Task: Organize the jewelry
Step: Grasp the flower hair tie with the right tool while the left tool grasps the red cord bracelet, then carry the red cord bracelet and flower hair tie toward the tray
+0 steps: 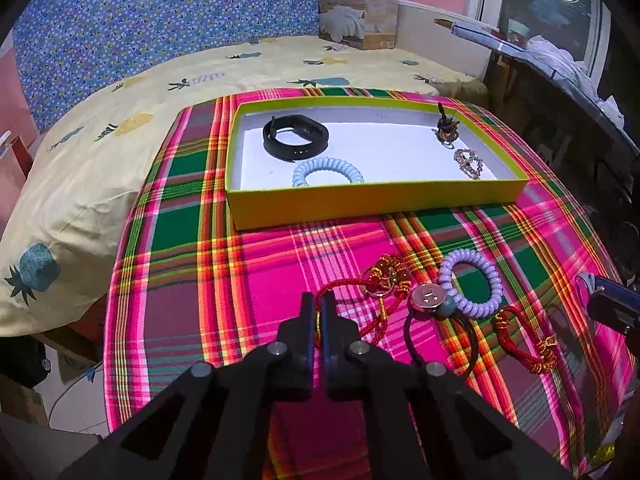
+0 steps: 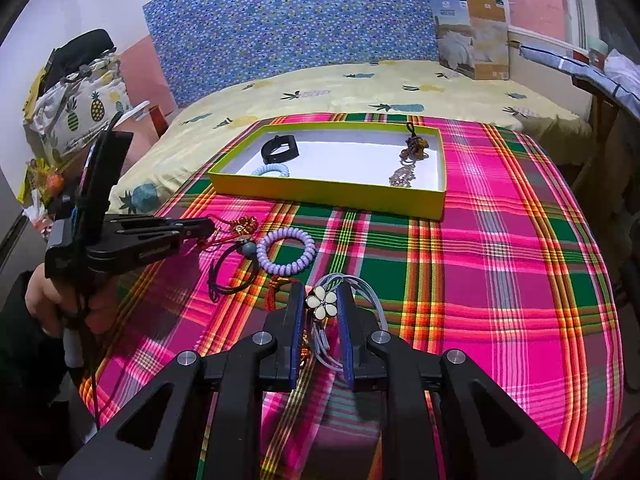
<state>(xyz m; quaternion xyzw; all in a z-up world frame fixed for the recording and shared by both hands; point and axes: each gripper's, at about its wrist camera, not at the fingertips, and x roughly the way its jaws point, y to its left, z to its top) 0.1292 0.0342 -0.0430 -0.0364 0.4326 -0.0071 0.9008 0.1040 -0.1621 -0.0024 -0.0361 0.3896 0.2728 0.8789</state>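
Note:
My left gripper (image 1: 318, 300) is shut on the red cord of a red knotted charm (image 1: 386, 278) that lies on the plaid cloth. Just right of it lie a black hair tie with a metal button (image 1: 428, 300), a purple spiral hair tie (image 1: 470, 284) and a red knotted bracelet (image 1: 528, 344). My right gripper (image 2: 322, 300) is shut on a white flower hair tie (image 2: 321, 301) with pale cords. The yellow-green box (image 1: 376, 204) beyond holds a black watch band (image 1: 296, 140), a pale blue spiral tie (image 1: 328, 172), a dark beaded charm (image 1: 446, 126) and a beaded bracelet (image 1: 468, 162).
The plaid cloth (image 2: 500, 260) drops off at its left and right edges. A bed with a pineapple sheet (image 1: 160, 80) lies behind, with a cardboard package (image 1: 358, 8) at its far end. A person's hand (image 2: 44, 300) holds the left gripper (image 2: 204, 228). Dark furniture (image 1: 560, 128) stands right.

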